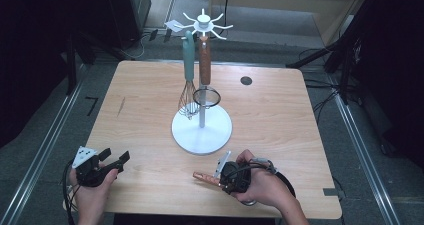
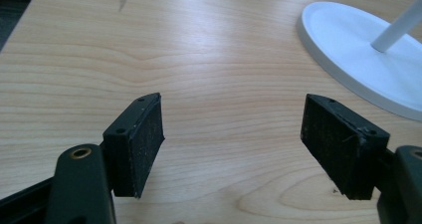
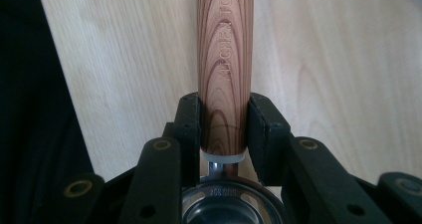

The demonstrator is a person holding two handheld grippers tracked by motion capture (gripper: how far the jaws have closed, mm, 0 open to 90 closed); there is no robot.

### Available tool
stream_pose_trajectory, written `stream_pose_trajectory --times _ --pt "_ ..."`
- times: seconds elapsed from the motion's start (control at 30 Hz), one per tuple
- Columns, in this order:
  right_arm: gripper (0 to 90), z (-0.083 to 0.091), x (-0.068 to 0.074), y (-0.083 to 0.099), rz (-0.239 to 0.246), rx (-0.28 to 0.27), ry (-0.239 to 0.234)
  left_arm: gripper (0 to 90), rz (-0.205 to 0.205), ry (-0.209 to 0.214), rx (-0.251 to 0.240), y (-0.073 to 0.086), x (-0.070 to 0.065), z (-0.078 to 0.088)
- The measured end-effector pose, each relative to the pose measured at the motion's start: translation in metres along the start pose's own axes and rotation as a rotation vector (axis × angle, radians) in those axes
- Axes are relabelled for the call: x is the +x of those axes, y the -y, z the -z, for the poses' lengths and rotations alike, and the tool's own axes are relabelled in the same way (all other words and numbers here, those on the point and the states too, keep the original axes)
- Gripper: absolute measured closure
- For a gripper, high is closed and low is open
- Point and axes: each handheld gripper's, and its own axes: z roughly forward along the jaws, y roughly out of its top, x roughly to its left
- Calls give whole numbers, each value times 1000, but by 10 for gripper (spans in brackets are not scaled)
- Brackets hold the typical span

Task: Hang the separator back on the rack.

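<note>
My right tool [image 1: 226, 177] is clenched on a wooden-handled utensil [image 1: 206, 176] near the front edge of the bench [image 1: 140, 100]. In the right gripper view both pads press the striped wooden handle [image 3: 225, 59] from either side, just above its white collar, and a round metal part with slots sits low between the tool's arms; I cannot tell what kind of head it is. From the high view the handle lies roughly level over the bench top, pointing toward my left, just in front of the white round base [image 1: 202, 128] of the utensil stand.

My left tool [image 1: 114, 161] is released. In the left gripper view its two black pads [image 2: 142, 139] stand wide apart over bare wood with nothing between them, and the stand's base shows at the upper right. In the high view this tool sits at the front left corner of the bench, well apart from the held utensil.

On the stand hang a whisk with a teal handle [image 1: 188, 77] and a second wooden-handled utensil [image 1: 205, 60], whose round wire ring [image 1: 206, 96] sits beside the pole. The two hang side by side, close together.
</note>
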Motion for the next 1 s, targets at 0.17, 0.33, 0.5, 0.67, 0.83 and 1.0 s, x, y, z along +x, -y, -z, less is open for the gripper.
stream_pose_trajectory --times 0.17,0.33,0.5,0.67,0.83,1.0 --pt "708 12 0 2 -30 -99 4 248 18 -13 -2 1 6 -2" --pt "709 24 -9 8 -109 -237 -12 248 12 -18 -8 2 7 -5" --pt "709 29 -14 12 -147 -343 40 248 5 -25 -12 3 8 -8" --pt "710 33 -19 17 -219 -442 79 245 1 -35 -19 2 9 -7" --pt "710 36 -24 25 -284 -538 110 236 -11 -67 -25 2 11 -7" --pt "710 39 -31 34 -353 -621 136 142 -39 -78 -58 0 12 -3"
